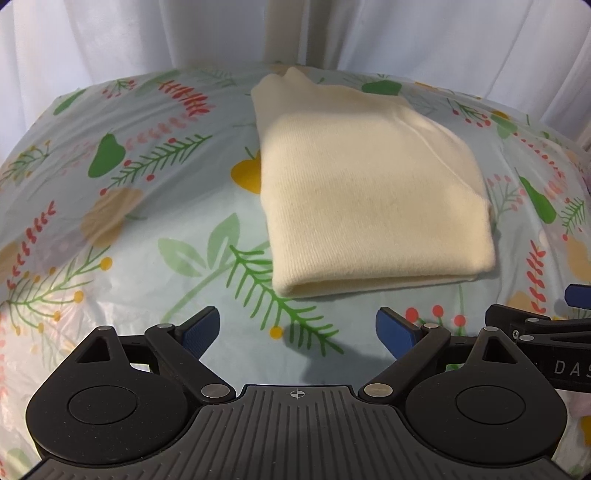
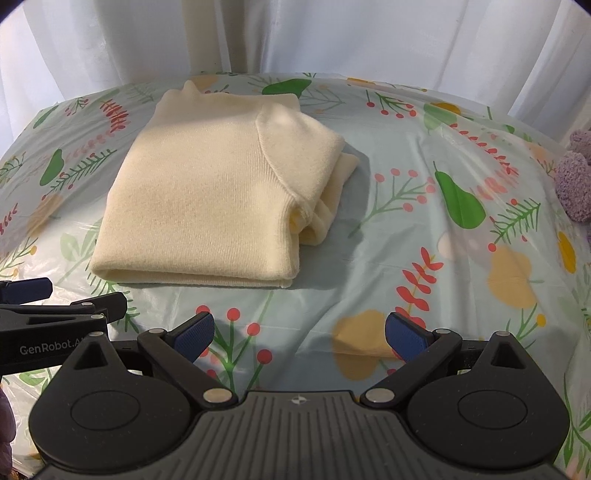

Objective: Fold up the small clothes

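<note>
A cream knit sweater (image 1: 373, 195) lies folded into a neat rectangle on the floral tablecloth (image 1: 147, 221), its fold edge toward me. It also shows in the right wrist view (image 2: 207, 206), with a sleeve tucked along its right side. My left gripper (image 1: 297, 332) is open and empty, just short of the sweater's near edge. My right gripper (image 2: 299, 334) is open and empty, near the sweater's front right corner. Each gripper shows at the edge of the other's view: the right one (image 1: 546, 328), the left one (image 2: 55, 310).
The table's cloth (image 2: 424, 258) is pale blue plastic with leaves, pears and berries. A fuzzy purple garment (image 2: 576, 177) lies at the table's right edge. White curtains (image 2: 295, 33) hang behind the table.
</note>
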`<state>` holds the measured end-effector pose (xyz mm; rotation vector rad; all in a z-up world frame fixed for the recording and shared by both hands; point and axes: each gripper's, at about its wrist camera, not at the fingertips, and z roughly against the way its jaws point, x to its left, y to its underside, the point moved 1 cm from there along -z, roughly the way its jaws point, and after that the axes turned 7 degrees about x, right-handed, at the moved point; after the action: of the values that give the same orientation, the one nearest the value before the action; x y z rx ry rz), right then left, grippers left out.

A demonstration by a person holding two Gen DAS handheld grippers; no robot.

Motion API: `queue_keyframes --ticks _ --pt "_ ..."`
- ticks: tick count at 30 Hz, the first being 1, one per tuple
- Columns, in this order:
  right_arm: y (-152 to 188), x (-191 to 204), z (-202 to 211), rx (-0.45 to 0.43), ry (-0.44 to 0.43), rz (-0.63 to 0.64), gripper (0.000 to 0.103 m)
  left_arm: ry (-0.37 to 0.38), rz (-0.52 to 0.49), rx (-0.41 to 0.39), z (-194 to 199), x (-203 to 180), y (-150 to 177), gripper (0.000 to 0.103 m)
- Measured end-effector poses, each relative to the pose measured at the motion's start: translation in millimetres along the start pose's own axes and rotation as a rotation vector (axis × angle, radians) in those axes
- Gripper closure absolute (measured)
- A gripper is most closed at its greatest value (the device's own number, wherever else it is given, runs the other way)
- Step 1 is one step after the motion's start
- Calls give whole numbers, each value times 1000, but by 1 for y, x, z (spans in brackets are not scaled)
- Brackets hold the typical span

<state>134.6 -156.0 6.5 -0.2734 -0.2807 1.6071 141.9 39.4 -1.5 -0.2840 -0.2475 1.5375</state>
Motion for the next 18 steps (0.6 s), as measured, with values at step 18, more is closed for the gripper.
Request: queue_keyframes --ticks 18 --pt "1 0 -1 5 23 -16 4 14 1 9 -1 0 1 8"
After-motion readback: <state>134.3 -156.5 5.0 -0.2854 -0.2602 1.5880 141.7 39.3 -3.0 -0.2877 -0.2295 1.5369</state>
